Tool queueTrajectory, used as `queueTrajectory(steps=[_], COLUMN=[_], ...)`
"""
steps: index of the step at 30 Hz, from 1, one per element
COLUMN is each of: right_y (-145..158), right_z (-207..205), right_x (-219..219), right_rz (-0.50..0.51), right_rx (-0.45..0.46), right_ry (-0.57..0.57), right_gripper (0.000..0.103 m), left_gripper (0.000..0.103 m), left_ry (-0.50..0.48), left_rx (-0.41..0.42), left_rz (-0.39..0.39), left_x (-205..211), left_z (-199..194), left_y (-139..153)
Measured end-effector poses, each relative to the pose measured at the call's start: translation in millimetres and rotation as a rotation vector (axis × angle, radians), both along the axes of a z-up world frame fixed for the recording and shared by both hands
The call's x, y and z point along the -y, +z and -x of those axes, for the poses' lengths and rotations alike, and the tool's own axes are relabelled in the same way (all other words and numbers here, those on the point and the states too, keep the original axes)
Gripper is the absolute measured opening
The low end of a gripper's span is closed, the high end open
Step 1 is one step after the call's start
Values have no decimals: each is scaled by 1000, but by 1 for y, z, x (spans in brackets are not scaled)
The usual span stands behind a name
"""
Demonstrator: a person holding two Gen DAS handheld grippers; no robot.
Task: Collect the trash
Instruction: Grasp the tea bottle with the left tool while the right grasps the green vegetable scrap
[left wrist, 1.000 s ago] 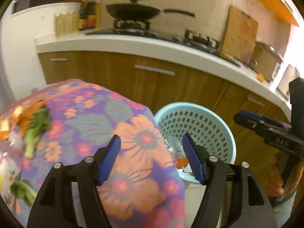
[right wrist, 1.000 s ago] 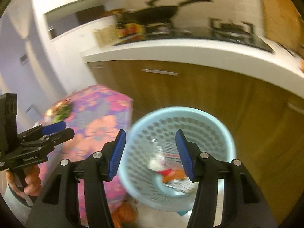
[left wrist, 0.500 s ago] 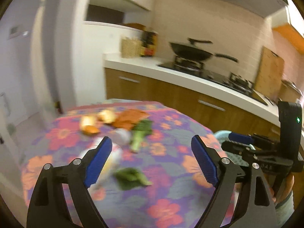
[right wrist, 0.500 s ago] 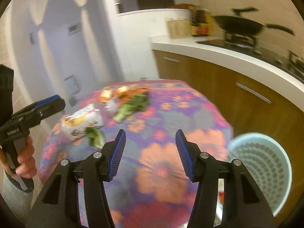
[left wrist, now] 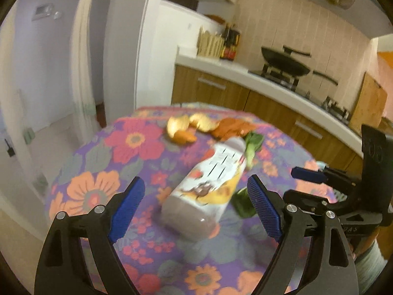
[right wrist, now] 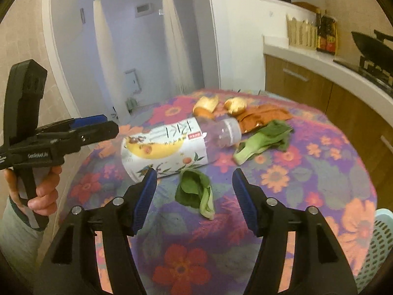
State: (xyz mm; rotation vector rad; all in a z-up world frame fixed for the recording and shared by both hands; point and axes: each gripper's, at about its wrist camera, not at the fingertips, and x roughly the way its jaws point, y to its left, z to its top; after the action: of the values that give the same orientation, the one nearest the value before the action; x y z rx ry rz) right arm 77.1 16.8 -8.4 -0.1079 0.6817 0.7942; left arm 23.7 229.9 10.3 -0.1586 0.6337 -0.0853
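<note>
The left claw (left wrist: 195, 207) is hovering with blue pads wide apart over the plastic bottle (left wrist: 208, 186) lying on the flowered worktop (left wrist: 103, 184), the right claw (right wrist: 194, 196) gaping above a green leaf (right wrist: 195, 191), so closing on trash for the basket (right wrist: 375, 245) looks next

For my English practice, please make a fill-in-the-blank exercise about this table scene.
1. The plastic bottle lies on its ____.
2. Both the left tongs and the right tongs are ____.
3. The leaf nearest the right tongs is ____ in colour.

Missing words: side; open; green
</note>
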Motion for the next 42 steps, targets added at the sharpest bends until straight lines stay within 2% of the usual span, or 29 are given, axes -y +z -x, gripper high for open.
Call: queueTrajectory(steps=[4,13,16,17,18,21,23,28,32,38,42], right_y=[-10,-25,-29,-31,-33,-34,-33,-29,-26,-13,0], right_z=[-5,-20,-23,-26,-27,-28,-26,-25,-21,-11,-1], right_x=[-9,-26,-29,-29,-28,-27,-26,-16,10,56,94], right_rz=[41,130,147,151,153,138,131,108,78,25,12], right_rx=[-25,-88,-103,-120,-135,-158,-152,-149,-167,-111,-25], right_ry=[3,-22,-22,-24,-23,-8,-6,-35,-88,-147,-196], right_gripper=[60,59,45,33,28,15,10,9,8,8,8], left_gripper=[83,83,83,82,82,82,80,73,68,61,59], left_ry=[-7,-32,-51,-54,-59,-73,-81,-107,-93,-50,-27], left_rx=[-42,-114,-128,-133,-139,-149,-160,-198,-219,-180,-126], left_rz=[-61,-53,-78,-88,-98,-97,-108,-160,-174,-204,-167], left_x=[7,16,22,24,25,25,28,41,49,70,91], left_z=[-12,-38,-45,-47,-48,-50,-51,-53,-52,-41,-27], left_y=[-17,-36,-39,-40,-41,-41,-42,-44,-43,-41,-34])
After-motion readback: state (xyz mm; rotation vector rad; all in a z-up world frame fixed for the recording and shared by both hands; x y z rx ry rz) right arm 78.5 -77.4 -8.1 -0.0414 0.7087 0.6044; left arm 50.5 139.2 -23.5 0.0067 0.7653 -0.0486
